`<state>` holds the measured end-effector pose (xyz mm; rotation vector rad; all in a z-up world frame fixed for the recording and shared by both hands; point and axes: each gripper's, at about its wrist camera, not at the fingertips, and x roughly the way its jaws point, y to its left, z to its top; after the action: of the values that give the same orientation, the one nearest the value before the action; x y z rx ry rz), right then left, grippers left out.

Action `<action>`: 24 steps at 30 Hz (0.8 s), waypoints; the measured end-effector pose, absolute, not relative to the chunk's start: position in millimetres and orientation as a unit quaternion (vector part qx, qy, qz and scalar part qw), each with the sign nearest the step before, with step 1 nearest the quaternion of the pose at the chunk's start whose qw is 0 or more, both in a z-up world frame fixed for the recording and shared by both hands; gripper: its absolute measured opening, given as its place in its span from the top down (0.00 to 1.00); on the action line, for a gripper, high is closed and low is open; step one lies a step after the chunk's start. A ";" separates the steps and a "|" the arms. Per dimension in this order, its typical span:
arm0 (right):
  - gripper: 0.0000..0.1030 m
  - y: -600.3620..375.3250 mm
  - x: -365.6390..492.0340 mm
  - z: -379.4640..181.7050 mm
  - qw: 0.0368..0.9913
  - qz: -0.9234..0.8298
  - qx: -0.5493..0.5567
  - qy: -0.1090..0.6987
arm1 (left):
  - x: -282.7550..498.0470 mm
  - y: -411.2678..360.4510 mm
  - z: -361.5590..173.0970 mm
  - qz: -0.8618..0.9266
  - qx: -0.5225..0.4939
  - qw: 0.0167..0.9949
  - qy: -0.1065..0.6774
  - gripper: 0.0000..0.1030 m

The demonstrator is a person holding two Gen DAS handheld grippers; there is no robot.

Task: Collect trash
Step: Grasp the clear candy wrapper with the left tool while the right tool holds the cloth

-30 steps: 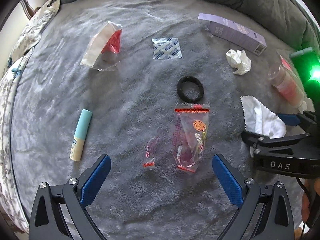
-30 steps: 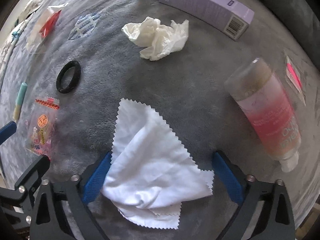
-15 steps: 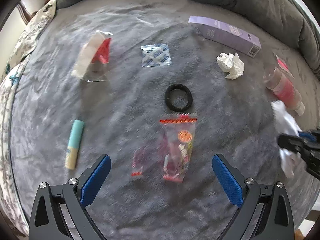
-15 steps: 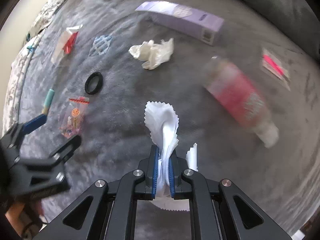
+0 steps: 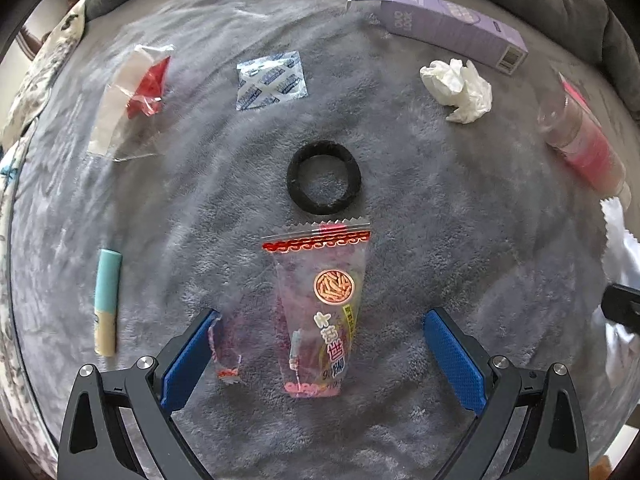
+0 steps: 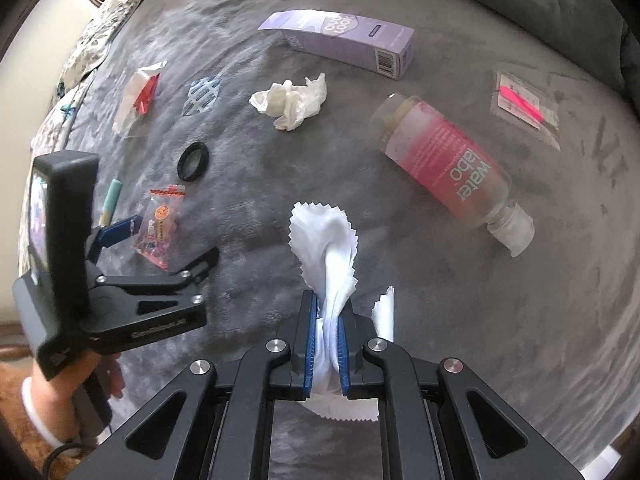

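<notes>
From the left wrist, the left gripper (image 5: 318,354) hangs released above a clear snack wrapper (image 5: 322,312) on the grey blanket (image 5: 460,240), a torn scrap (image 5: 226,346) beside it. Around lie one black ring (image 5: 324,177), one blue sachet (image 5: 271,80), one red-and-clear wrapper (image 5: 134,100), one crumpled tissue (image 5: 458,90), one purple box (image 5: 436,24), one teal tube (image 5: 107,300). From the right wrist, the right gripper (image 6: 326,344) is clenched on a white cloth (image 6: 328,248); one pink bottle (image 6: 448,164) and one pink-striped packet (image 6: 524,106) lie beyond.

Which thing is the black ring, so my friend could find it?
Look at the middle of the grey blanket. The black ring lies flat just above the clear snack wrapper with red edging. It is the only dark, round, hollow thing there.
</notes>
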<state>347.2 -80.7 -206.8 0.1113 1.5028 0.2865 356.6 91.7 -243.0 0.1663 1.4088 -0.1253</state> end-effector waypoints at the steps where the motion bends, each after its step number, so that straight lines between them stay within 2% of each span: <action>1: 0.91 -79.2 347.3 -206.8 0.720 0.130 0.049 0.679 | 356.8 91.8 -243.9 -0.056 0.073 0.757 0.647 0.02; 3: 0.91 -79.2 347.0 -204.8 0.721 0.134 0.048 0.679 | 357.0 91.7 -244.4 -0.055 0.070 0.760 0.644 0.04; 8: 0.91 -79.8 346.3 -204.2 0.719 0.137 0.048 0.679 | 356.3 84.1 -244.9 -0.061 0.077 0.760 0.642 0.16; 9: 0.91 -79.1 346.6 -204.8 0.719 0.137 0.048 0.679 | 356.6 82.6 -244.9 -0.062 0.073 0.759 0.644 0.22; 11: 0.91 -79.2 346.7 -204.8 0.719 0.137 0.049 0.679 | 357.0 82.8 -242.4 -0.064 0.063 0.759 0.645 0.43; 12: 0.91 -79.0 346.6 -204.8 0.719 0.137 0.049 0.679 | 358.8 83.4 -238.9 -0.062 0.058 0.760 0.644 0.71; 13: 0.91 -78.7 346.8 -204.7 0.720 0.138 0.048 0.678 | 361.1 83.0 -236.1 -0.059 0.056 0.758 0.647 0.89; 19: 0.91 -77.4 345.1 -198.9 0.723 0.144 0.047 0.674 | 366.0 86.5 -222.6 -0.062 0.038 0.757 0.649 0.91; 24: 0.91 -74.1 341.1 -183.0 0.731 0.159 0.038 0.663 | 359.3 97.0 -182.3 -0.056 0.018 0.782 0.621 0.91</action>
<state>341.1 -74.1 -183.0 0.0847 1.4591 0.3497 359.3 97.0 -182.3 0.0396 1.3409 -0.1216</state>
